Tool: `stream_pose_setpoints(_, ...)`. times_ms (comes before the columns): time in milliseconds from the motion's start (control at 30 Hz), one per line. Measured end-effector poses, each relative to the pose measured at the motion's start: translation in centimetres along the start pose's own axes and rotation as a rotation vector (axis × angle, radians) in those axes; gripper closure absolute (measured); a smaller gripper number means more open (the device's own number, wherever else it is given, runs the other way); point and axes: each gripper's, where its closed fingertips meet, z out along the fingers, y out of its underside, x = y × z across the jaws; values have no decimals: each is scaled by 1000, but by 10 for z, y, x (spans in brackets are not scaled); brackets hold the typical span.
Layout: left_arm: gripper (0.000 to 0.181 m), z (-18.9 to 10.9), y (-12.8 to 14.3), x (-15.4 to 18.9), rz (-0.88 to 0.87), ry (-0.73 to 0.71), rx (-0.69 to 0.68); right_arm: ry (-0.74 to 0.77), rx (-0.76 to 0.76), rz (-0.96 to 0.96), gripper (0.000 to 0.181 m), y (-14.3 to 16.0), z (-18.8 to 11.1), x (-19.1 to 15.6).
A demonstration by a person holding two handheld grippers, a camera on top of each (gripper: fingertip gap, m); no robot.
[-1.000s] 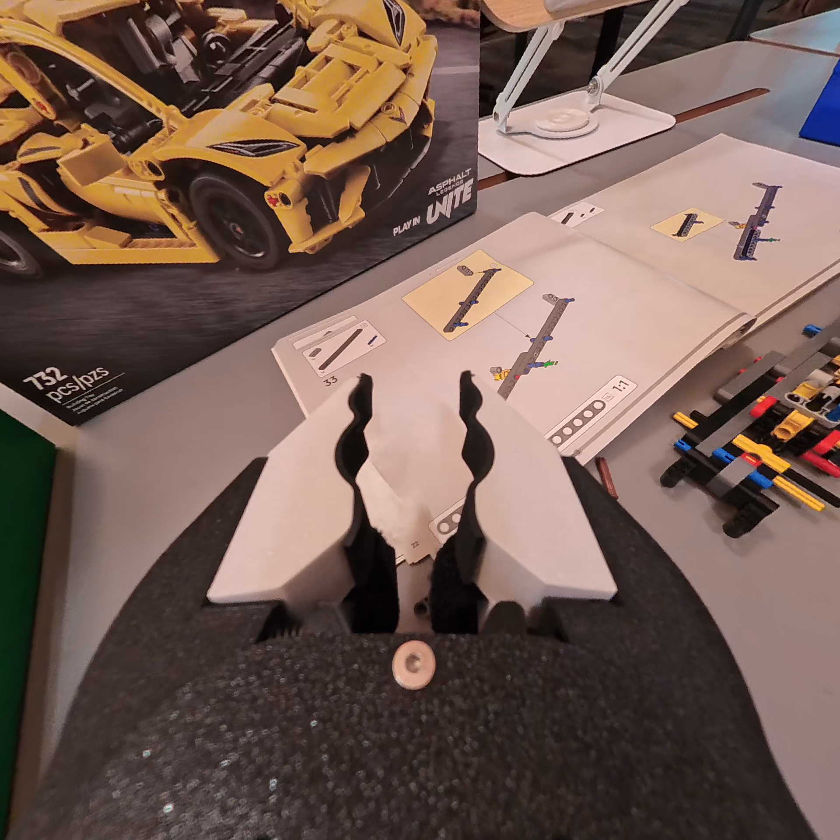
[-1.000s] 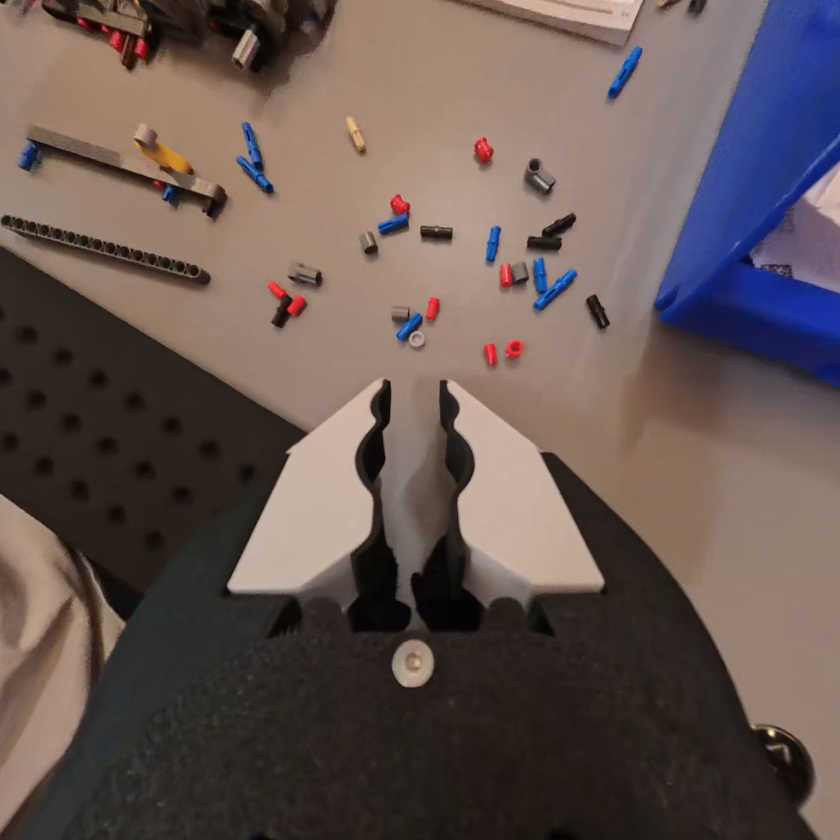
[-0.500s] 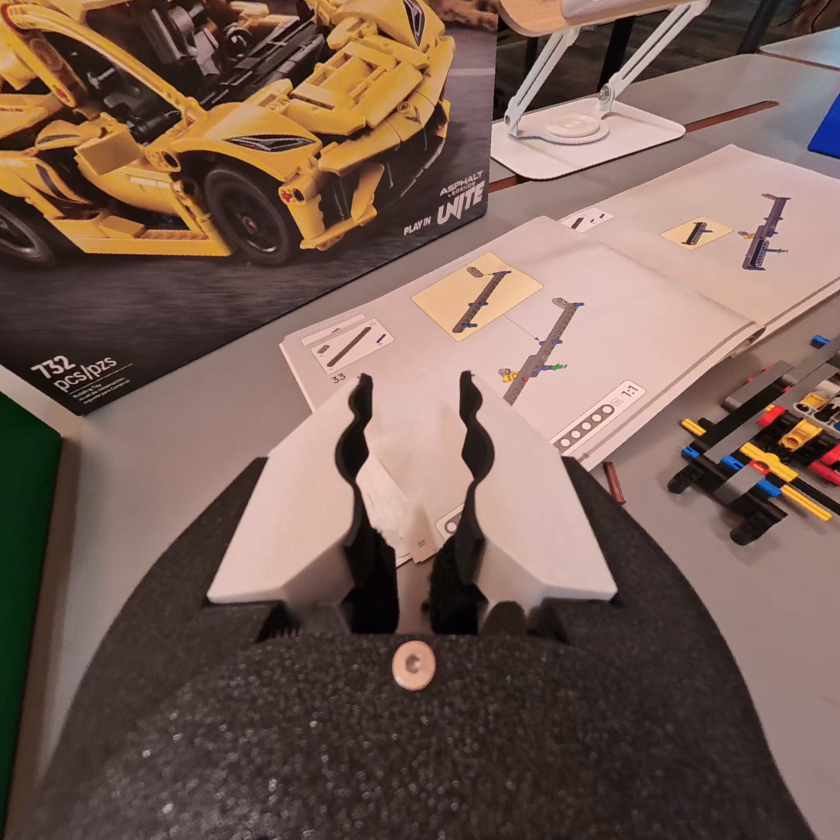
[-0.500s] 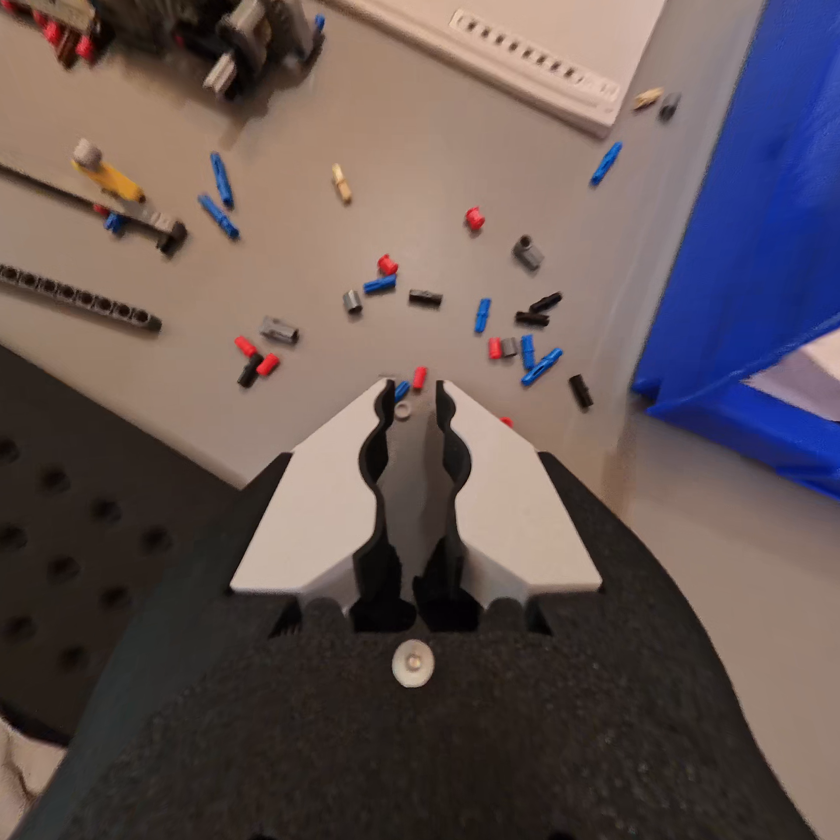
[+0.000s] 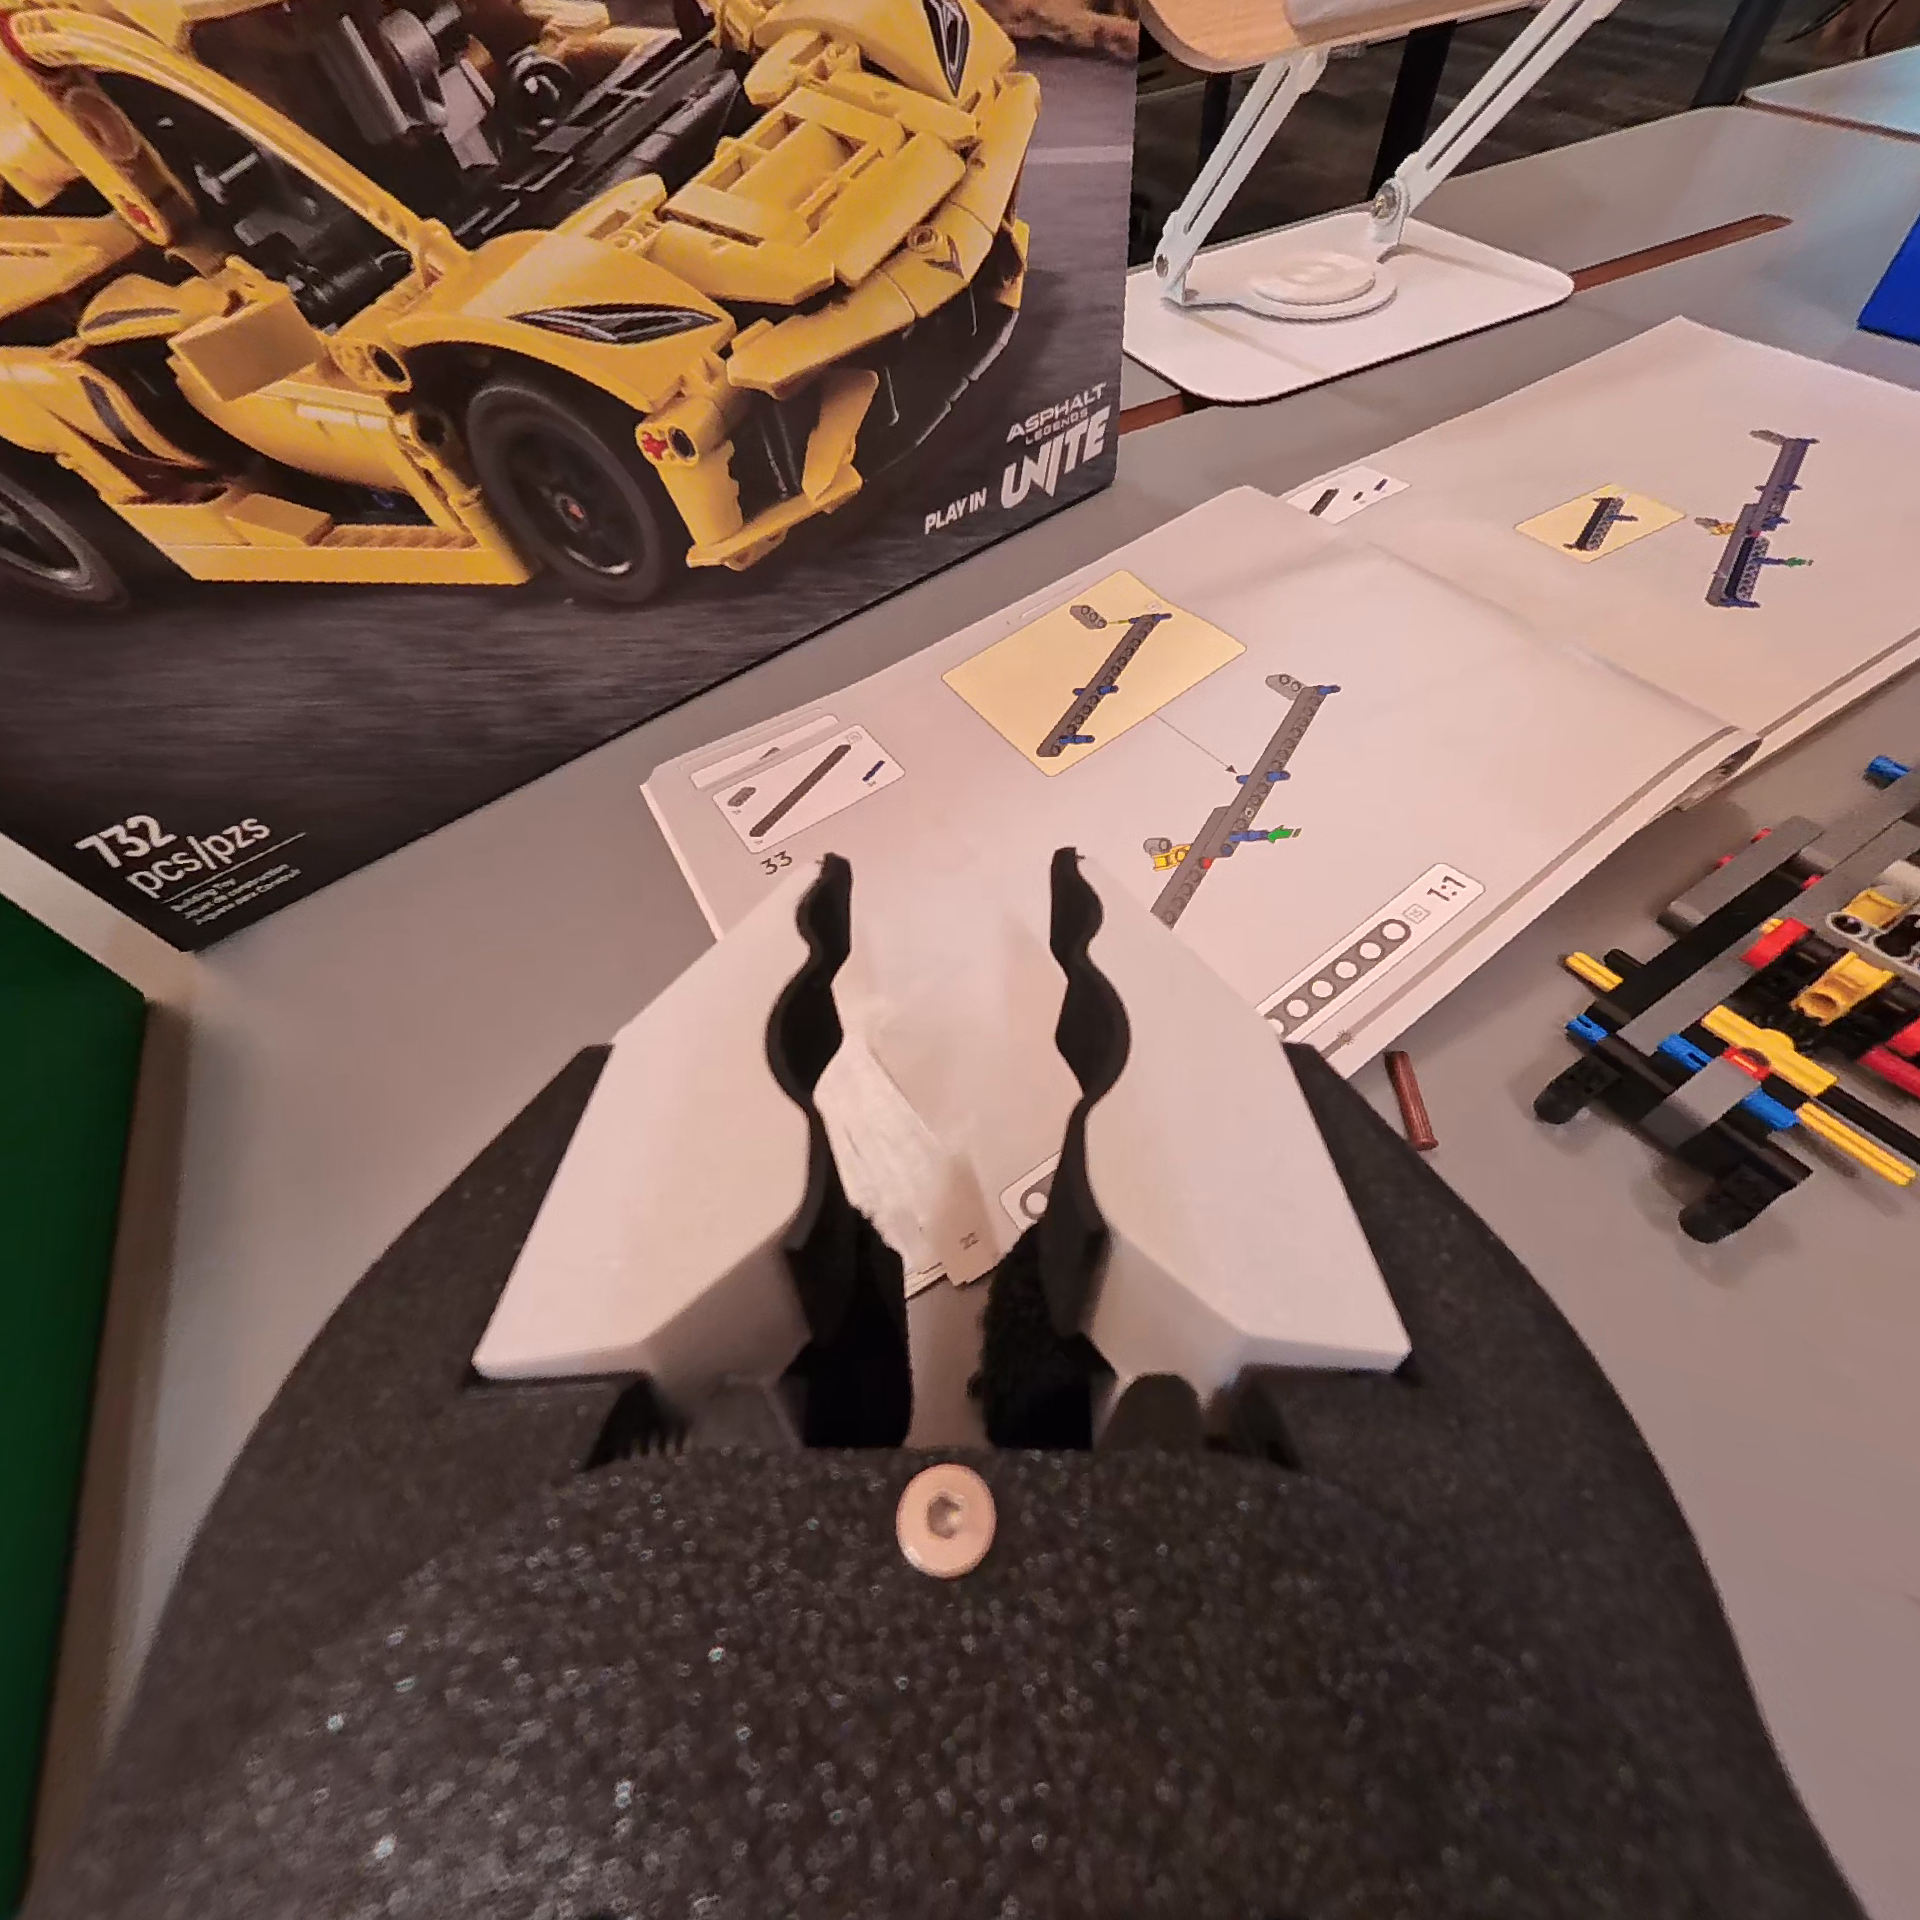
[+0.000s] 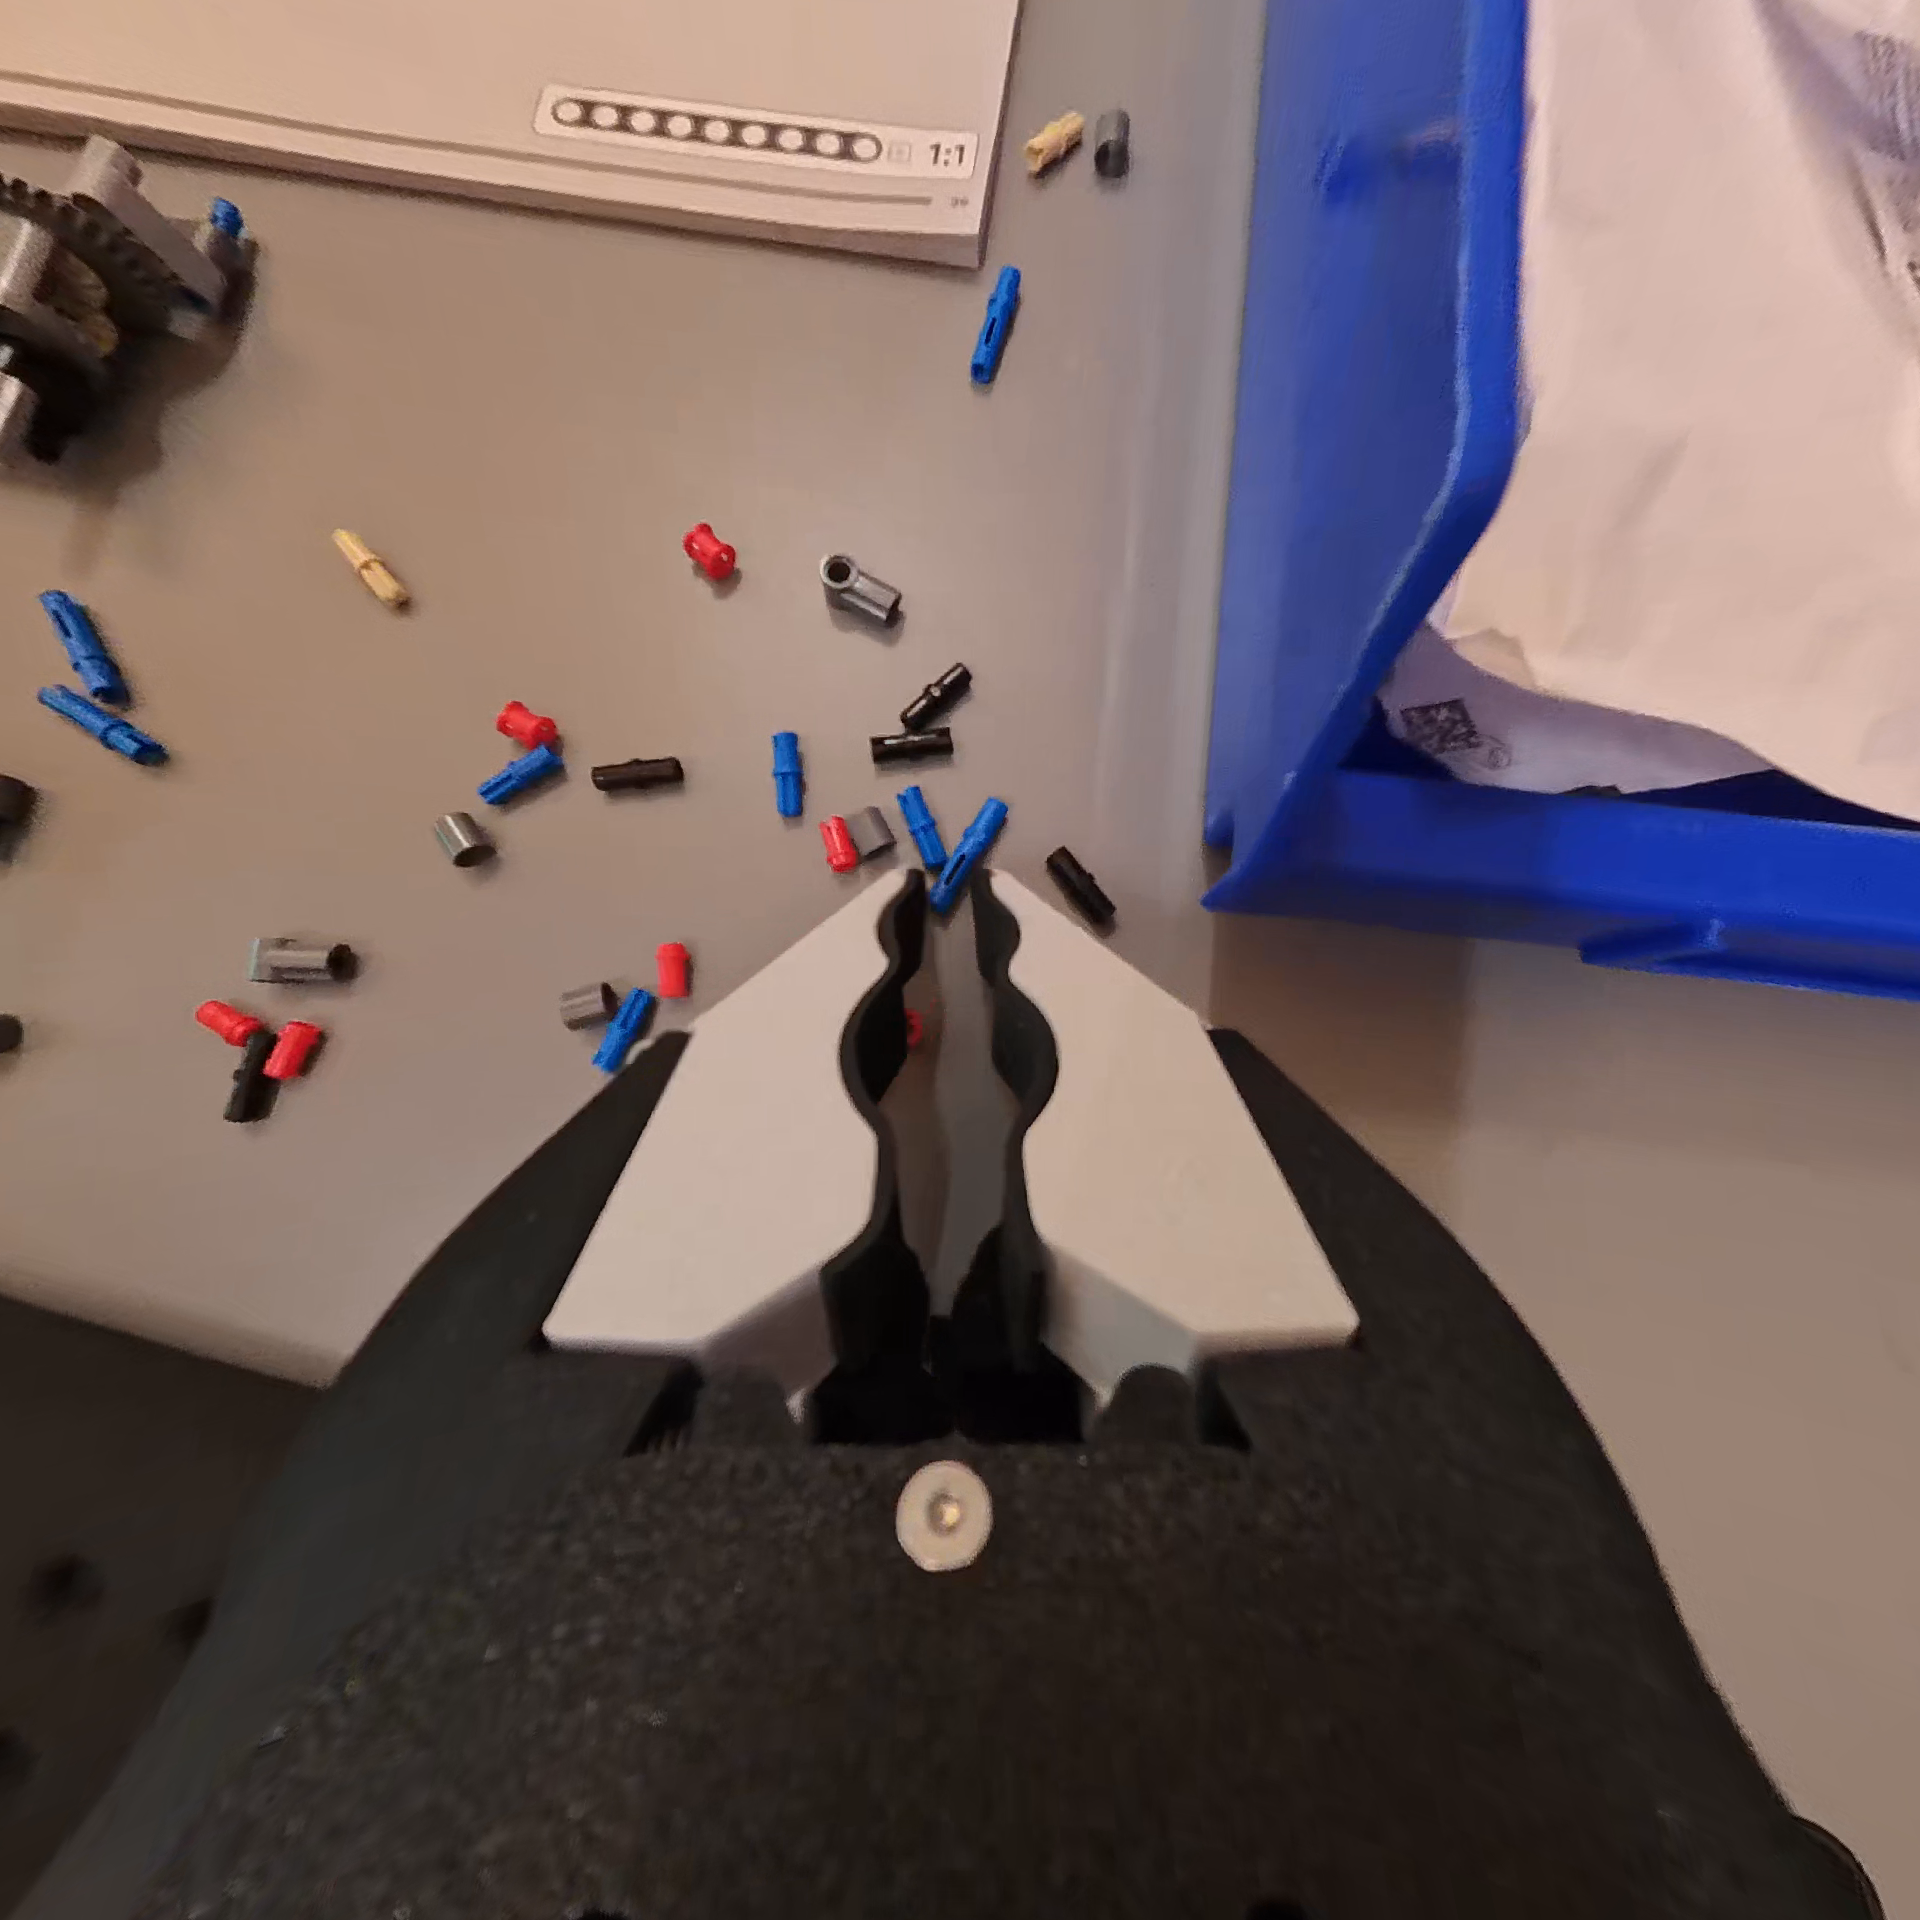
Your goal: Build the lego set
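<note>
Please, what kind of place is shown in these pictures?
Probably an office or workshop table set up for toy-brick building: a grey tabletop with scattered small plastic pins, an open instruction booklet, and a blue plastic bin.

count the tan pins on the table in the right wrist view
2. One tan pin lies left of the red bush; another beside the booklet's corner. The right gripper may hide more.
</note>
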Motion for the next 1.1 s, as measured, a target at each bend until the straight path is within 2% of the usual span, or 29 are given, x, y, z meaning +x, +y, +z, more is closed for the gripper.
stream_pose_setpoints(200, 144, 1, 0, 2, 12, 2, -4, 11, 5, -14, 179, -1, -6, 3)
stream_pose_setpoints(300, 144, 0, 0, 1, 4, -2, 2, 41, 95, -60, 179, -28, -34, -7)
stream_pose_setpoints(333, 144, -1, -1, 0, -1, -2, 3, -4, 145, -102, 179, -41, -43, -25)
stream_pose_setpoints(400, 144, 0, -1, 0, -5, 2, 3, -225, 203, -189, 179, -58, -48, -90)
stream_pose_setpoints(467, 144, 0, -2, 2, 0, 5, 7, -376, 137, -268, 178, -54, -36, -144)
stream_pose_setpoints(533, 144, -1, -2, 3, 10, 4, 5, -405, 81, -332, 178, -46, -16, -167)
stream_pose_setpoints(600, 144, -2, -2, 2, 16, -4, 9, -413, 26, -366, 178, -40, -2, -174)
stream_pose_setpoints(733, 144, -4, -2, -2, -7, -9, 13, -431, -65, -447, 178, -23, 3, -175)
stream_pose_setpoints(1100, 144, -5, -3, 2, -4, 4, 11, -402, -117, -457, 178, -8, 6, -158)
